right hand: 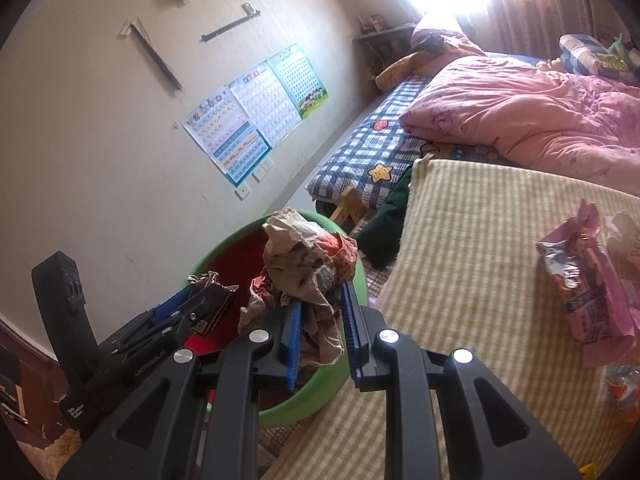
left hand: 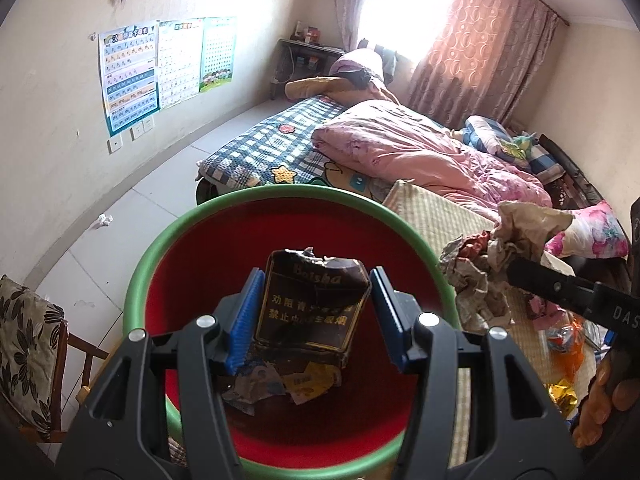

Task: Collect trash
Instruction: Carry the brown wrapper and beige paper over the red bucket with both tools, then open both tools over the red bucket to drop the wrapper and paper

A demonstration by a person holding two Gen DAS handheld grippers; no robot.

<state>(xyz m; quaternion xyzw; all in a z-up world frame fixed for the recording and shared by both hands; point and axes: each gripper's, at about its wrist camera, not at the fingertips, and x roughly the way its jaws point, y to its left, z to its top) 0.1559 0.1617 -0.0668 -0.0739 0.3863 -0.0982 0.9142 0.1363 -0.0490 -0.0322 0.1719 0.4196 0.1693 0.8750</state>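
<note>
Trash filled both tongs: the left tongs (left hand: 316,312) clenched a torn dark cigarette pack (left hand: 312,308) over the red bin (left hand: 168,240) with its green rim, while the right tongs (right hand: 320,332) gripped a crumpled paper wad (right hand: 304,264) above the bin's rim. A pink wrapper (right hand: 592,296) lay on the striped bed mat (right hand: 472,240).

Crushed dark cig pack (left hand: 316,312) was upright over red bin w/ green rim (left hand: 140,280), scraps (left hand: 280,386) at bottom. Crumpled paper wad (right hand: 308,264) hung above bin rim. Pink wrapper (right hand: 592,284) lay on mat.
</note>
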